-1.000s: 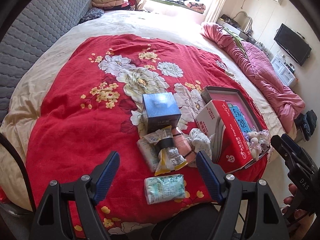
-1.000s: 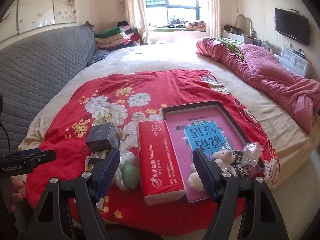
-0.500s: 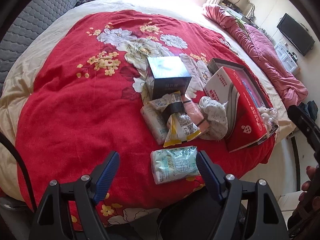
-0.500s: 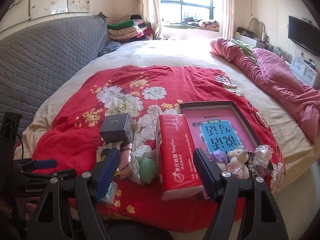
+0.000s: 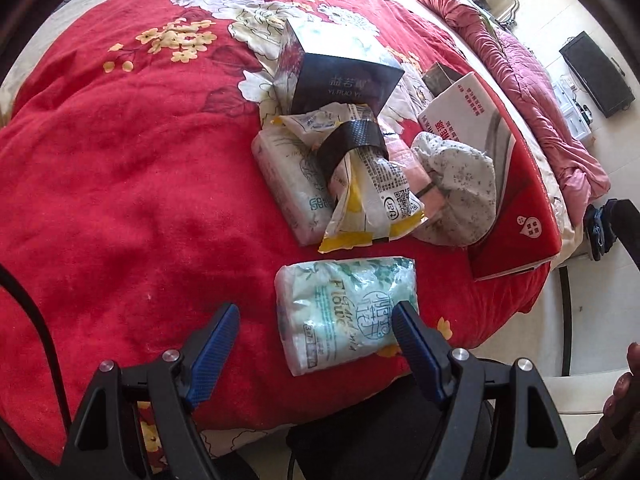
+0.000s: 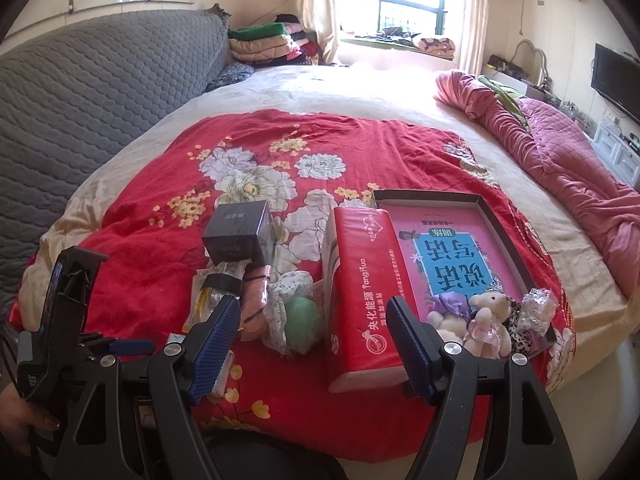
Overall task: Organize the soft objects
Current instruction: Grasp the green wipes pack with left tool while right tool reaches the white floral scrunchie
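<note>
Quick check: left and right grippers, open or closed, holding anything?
Left gripper: open, empty, over the tissue pack.
Right gripper: open, empty.

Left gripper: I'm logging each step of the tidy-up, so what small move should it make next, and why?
Probably ease the left gripper forward and down so its open jaws straddle the green tissue pack, then close. The pack lies alone on the red blanket, apart from the pile beyond it, already partly between the fingers, and nothing is gripped yet.
</note>
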A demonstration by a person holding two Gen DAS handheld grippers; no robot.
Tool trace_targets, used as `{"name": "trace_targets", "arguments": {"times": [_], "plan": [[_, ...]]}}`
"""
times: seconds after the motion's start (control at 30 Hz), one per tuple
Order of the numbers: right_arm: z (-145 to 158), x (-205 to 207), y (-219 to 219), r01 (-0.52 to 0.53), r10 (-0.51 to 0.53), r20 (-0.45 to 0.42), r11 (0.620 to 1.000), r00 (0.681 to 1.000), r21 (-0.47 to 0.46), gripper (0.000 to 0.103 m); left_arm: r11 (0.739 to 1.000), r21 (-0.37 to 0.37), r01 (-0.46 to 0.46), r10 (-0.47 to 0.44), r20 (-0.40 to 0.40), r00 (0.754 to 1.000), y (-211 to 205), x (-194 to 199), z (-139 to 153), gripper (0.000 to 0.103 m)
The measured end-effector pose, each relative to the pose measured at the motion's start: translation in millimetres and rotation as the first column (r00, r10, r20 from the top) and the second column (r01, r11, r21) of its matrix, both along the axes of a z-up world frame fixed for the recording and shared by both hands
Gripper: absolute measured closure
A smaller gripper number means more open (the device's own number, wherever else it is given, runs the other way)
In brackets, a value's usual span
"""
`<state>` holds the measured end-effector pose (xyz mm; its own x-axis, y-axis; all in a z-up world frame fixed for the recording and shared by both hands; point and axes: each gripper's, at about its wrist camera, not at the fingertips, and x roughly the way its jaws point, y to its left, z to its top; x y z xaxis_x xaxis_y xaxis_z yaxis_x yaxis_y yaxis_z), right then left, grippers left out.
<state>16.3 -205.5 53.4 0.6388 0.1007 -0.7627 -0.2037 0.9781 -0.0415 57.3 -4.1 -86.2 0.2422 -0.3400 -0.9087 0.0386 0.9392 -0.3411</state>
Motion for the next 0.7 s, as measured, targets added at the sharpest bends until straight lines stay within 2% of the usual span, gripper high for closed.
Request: {"name": "trace_targets", "arguments": {"times": [0.2,0.47,0.57,0.7], "plan": [[-23,13,18,-0.062,0.060,-0.053,0.998,0.997,-0.034,0.027,1.000,-0.014,0.008,-0.008,0.006,1.000,-6,2,-10,0.025],[-57,35,49,-0.126,0.113,-0.109,0.985,0.988,-0.115,0.026,0.999,-0.047,0.023,-0.022,0.018,1.000,-13,6,-14,0.041],[-66,42,51,-0.128,0.113,-0.131,0.986,0.985,-0.111,0.030,0.998,-0.054,0.030,-0.029,0.021,0.999,-14,8,-14,0.045],[-72,51,54,-0.121,0.105,-0.138,0.985,0.985,-0.119,0.042,0.998,-0.064,0.028,-0.027,0.020,0.999,-15,10,-13,0.047]]}}
